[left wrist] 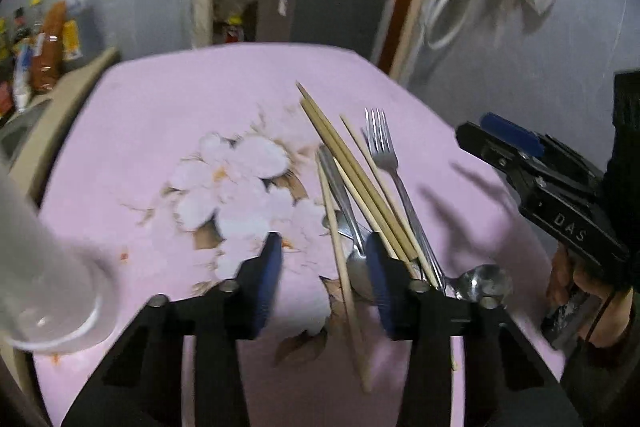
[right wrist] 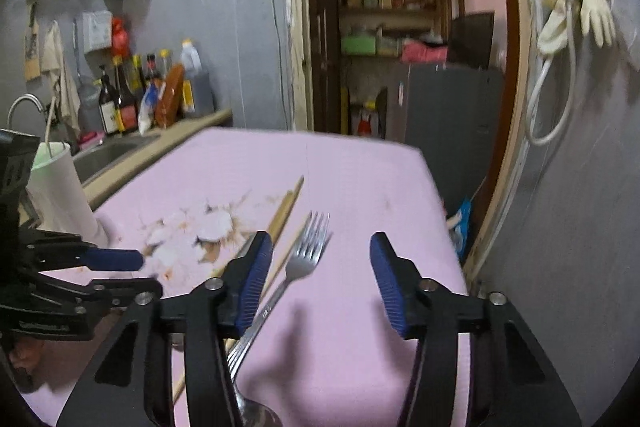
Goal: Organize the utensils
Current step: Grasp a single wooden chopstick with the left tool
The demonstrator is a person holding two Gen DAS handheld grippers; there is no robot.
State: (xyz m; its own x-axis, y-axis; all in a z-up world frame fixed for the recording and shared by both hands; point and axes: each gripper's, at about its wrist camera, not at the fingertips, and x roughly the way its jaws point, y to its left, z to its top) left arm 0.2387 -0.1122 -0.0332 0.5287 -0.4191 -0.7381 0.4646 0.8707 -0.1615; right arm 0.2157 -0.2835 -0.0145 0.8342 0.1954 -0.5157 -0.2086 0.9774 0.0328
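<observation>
Both tongs (left wrist: pixel 324 279) (right wrist: pixel 322 281) gape above the utensils (left wrist: pixel 360 195).

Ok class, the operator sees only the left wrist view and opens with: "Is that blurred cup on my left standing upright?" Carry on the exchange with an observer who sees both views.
Observer: Yes. The white cup stands upright at the table's edge, with one thin stick in it.
Operator: I only see the right gripper side-on. Is it open?
Observer: The right gripper is open and holds nothing. The fork lies on the cloth nearer its left finger.
Operator: What is beyond the cup?
Observer: A steel sink set in the counter.
</observation>
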